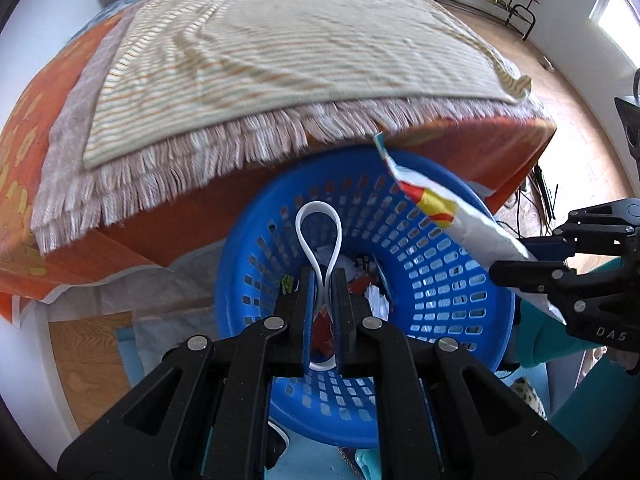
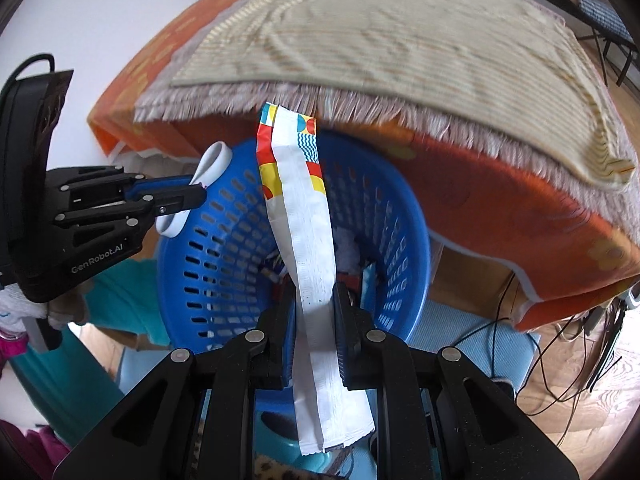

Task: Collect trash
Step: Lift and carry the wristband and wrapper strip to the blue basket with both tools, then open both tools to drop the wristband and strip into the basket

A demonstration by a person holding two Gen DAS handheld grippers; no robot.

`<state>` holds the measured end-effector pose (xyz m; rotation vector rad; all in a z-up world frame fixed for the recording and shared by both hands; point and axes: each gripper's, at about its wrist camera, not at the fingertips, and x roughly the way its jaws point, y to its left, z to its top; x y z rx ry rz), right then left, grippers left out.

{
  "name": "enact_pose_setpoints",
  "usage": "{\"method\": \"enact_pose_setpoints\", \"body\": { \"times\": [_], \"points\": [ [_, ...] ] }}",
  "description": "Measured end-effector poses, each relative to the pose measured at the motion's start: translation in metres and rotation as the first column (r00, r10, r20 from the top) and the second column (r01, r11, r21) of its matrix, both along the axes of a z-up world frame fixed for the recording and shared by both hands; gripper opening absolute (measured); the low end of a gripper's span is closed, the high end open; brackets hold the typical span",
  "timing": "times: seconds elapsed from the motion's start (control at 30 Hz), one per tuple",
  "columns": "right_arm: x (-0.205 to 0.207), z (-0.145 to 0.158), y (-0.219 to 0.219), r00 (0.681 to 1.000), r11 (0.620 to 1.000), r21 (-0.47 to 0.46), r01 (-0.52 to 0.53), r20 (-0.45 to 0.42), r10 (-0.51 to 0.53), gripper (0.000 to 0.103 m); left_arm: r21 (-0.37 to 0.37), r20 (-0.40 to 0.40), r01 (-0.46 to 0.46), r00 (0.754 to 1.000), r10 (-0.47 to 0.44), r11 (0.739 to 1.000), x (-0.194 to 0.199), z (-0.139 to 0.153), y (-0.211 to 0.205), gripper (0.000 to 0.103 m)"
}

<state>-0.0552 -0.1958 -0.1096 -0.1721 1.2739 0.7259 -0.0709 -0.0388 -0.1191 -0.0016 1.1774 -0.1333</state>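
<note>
A bed [image 1: 280, 52] fills the top of both views, covered by an orange sheet [image 2: 500, 200], a fringed throw [image 1: 168, 168] and a striped cream blanket [image 2: 400, 28]. A blue perforated basket [image 1: 440, 280] is set on the floor against the bed's side; scraps of paper and wrappers are seen at its bottom. Black cables [image 2: 560, 360] are trailed over the wood floor to the right.

A long wrapper [image 2: 308, 240], white with red, yellow and blue print at its far end, is pinched in the right tool [image 2: 314, 300], jaws nearly closed on its middle, both ends left free. It is held over the basket's mouth. Judged light, thin and crinkly; the free ends are expected to flop and catch air, so a grip near the middle is kept sensible, and the printed film may be slippery.

A white strip loop [image 1: 318, 236] is clamped in the left tool [image 1: 322, 292], jaws fully closed on it, the loop standing up above the pads, also over the basket. It is judged flexible but springy, very light, and safe to pinch anywhere along the band; nothing fragile.

Both pieces are judged ready for dropping into the basket; a clean release is needed, since light film can cling to the pads.
</note>
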Motion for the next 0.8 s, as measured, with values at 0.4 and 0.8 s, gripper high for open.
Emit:
{"method": "enact_pose_setpoints", "body": {
  "times": [0.4,0.8],
  "points": [
    [0.002,-0.014,0.002,0.999,1.0,-0.015,0.017,-0.04,-0.018,0.016,0.0,-0.023,0.006,1.0,-0.006,1.0,0.001,-0.01,-0.006,0.006],
    [0.007,-0.016,0.004,0.998,0.998,-0.039,0.04,-0.042,-0.042,0.029,0.002,-0.015,-0.005,1.0,0.005,1.0,0.006,-0.011,-0.01,0.046]
  ]
}}
